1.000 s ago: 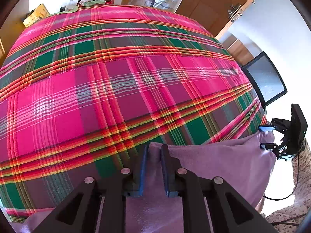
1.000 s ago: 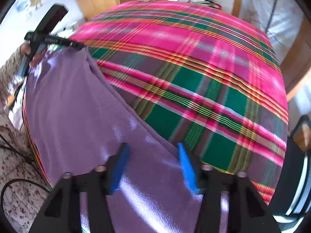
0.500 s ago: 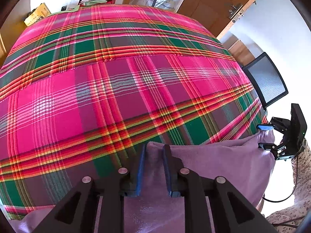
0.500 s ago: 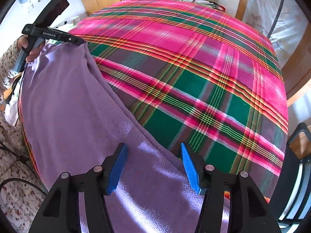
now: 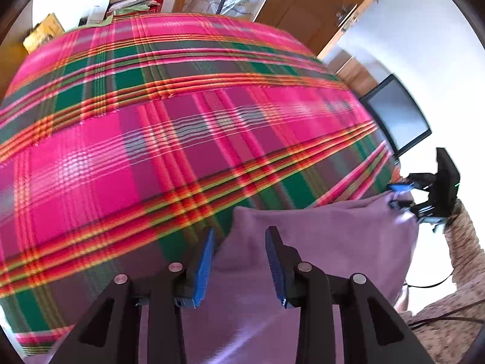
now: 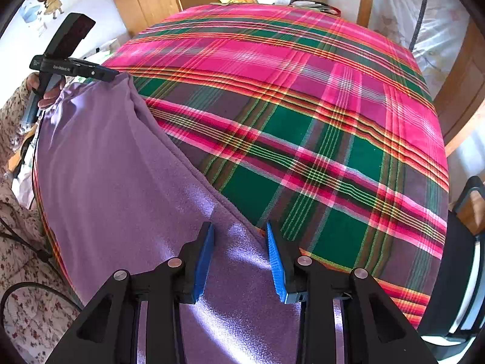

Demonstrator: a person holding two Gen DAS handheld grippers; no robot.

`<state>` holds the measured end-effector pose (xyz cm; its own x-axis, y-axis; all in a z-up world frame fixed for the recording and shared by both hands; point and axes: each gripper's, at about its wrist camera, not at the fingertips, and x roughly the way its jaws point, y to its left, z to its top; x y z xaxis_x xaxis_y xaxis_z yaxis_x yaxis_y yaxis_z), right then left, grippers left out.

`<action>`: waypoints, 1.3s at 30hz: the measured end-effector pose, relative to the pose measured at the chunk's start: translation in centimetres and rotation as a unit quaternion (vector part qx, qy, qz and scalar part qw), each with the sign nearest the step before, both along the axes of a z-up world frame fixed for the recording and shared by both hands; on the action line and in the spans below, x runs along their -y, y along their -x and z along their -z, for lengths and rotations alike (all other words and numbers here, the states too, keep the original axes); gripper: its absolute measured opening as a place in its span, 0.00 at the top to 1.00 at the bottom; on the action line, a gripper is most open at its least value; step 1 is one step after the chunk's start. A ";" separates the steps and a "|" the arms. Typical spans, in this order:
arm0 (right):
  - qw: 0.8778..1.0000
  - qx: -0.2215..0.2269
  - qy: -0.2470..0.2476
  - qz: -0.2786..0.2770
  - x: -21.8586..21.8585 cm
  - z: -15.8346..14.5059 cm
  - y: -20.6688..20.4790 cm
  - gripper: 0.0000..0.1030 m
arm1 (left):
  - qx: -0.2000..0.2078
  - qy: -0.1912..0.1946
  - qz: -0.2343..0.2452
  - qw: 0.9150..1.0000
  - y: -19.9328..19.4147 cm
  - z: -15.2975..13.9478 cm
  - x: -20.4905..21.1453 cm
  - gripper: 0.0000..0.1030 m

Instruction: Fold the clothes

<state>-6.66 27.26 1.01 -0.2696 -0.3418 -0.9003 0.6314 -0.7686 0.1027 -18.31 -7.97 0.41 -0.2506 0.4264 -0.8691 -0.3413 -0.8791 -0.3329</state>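
**Purple cloth at near edge, both tongs over it**

Left tongs [image 5: 239, 261]: jaws just widened, now parted, purple cloth [image 5: 318, 242] corner lying between the pads, not pinched. Right tongs [image 6: 239, 257]: jaws just narrowed, gap remains, cloth edge runs between them, pads not seen pressing. Cloth spreads under both tongs on a plaid blanket [image 6: 303, 121], which stretches away ahead of them.
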 end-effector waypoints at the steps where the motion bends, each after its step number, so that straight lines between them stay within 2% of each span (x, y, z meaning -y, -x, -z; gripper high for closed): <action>1: 1.000 0.000 0.001 0.001 0.0 0.0 0.0 0.65 | -0.002 0.013 0.004 1.000 0.1 0.1 -0.2 0.66; 9: 1.000 -0.002 -0.003 0.004 0.7 0.2 0.3 0.64 | -0.031 0.047 0.048 0.997 0.0 0.0 -1.9 0.61; 12: 1.000 -0.005 -0.004 0.006 0.8 0.2 0.3 0.65 | -0.032 0.037 0.051 0.998 0.1 0.1 -1.8 0.62; 13: 1.000 -0.007 -0.005 0.006 0.9 0.2 0.3 0.65 | -0.028 0.028 0.052 0.998 0.1 0.2 -1.8 0.68; 14: 1.000 -0.009 -0.007 0.006 1.0 0.2 0.3 0.65 | -0.023 0.019 0.054 0.998 0.1 0.3 -1.8 0.86; 17: 1.000 -0.007 -0.006 0.005 1.0 0.2 0.4 0.69 | -0.030 0.019 0.052 0.998 0.1 0.2 -2.4 0.92; 21: 1.000 -0.003 0.004 0.006 0.8 0.3 0.6 0.74 | -0.045 -0.024 0.015 0.999 -0.2 -0.5 -0.9 0.93; 24: 1.000 -0.006 0.007 0.003 1.3 0.4 0.5 0.88 | -0.048 -0.058 -0.015 0.997 -0.1 -0.7 0.4 0.93; 30: 1.000 -0.026 0.011 0.005 1.5 -0.5 -0.3 0.92 | -0.068 -0.047 -0.019 0.996 -0.3 -1.2 -0.4 0.93; 32: 0.999 -0.035 0.011 0.007 1.6 -0.9 -0.4 0.92 | -0.063 -0.043 -0.020 0.997 0.0 -0.9 -0.5 0.93; 37: 0.999 -0.030 -0.001 0.012 2.2 0.6 0.2 0.92 | -0.036 -0.027 -0.030 0.999 1.5 0.6 -0.8 0.93; 39: 0.999 -0.031 0.002 0.015 2.2 0.4 0.1 0.92 | -0.043 -0.022 -0.043 0.998 1.8 0.6 -0.4 0.94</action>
